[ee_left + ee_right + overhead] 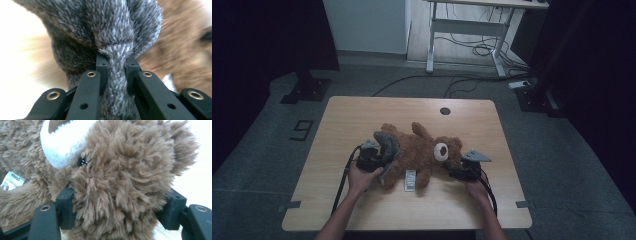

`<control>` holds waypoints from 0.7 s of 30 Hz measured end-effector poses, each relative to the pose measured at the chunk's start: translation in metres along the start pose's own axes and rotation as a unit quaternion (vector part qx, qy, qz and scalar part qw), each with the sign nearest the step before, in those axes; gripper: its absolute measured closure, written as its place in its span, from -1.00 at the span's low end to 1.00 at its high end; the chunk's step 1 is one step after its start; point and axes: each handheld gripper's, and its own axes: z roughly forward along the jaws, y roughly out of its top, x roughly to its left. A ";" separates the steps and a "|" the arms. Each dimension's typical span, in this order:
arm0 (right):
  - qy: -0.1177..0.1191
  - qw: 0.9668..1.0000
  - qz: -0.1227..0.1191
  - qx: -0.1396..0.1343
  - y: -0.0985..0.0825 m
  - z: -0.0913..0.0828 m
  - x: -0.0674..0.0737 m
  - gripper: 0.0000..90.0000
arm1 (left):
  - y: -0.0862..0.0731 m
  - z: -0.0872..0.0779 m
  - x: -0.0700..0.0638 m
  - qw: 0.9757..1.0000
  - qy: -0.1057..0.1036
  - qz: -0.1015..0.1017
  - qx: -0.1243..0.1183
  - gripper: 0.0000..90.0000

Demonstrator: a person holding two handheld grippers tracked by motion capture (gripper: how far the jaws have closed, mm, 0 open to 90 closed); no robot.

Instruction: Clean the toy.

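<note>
A brown teddy bear (pixel 424 152) lies on its back across the middle of the wooden table (pixel 342 115), head with a white muzzle (pixel 441 151) toward the right. A grey fleece garment (pixel 388 145) wraps its lower body at the left. My left gripper (pixel 379 161) is shut on a fold of that grey fleece (pixel 116 70), which is pinched between both black pads. My right gripper (pixel 456 172) is shut on the bear's furry head (pixel 120 192), the jaws pressing in on each side below its black eye (pixel 82 162).
A white label (pixel 410 180) from the bear lies on the table near the front. A round cable hole (pixel 445 111) sits at the table's far edge. Beyond it stand a white desk frame (pixel 464 30) and floor cables.
</note>
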 end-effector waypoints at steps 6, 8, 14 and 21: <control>0.001 1.000 0.004 0.000 0.000 0.000 -0.001 -0.32 | -0.014 0.005 0.011 1.000 -0.008 -0.024 0.004 0.74; 0.000 1.000 0.005 -0.001 0.000 0.001 -0.001 -0.32 | -0.011 0.005 0.009 1.000 -0.002 -0.018 0.003 0.74; -0.011 1.000 0.011 -0.003 0.007 0.010 -0.008 -0.31 | 0.009 0.010 0.010 1.000 0.013 -0.003 0.001 0.74; -0.013 1.000 0.013 -0.011 0.009 0.012 -0.011 -0.41 | 0.008 0.007 0.015 1.000 0.013 -0.010 -0.006 0.73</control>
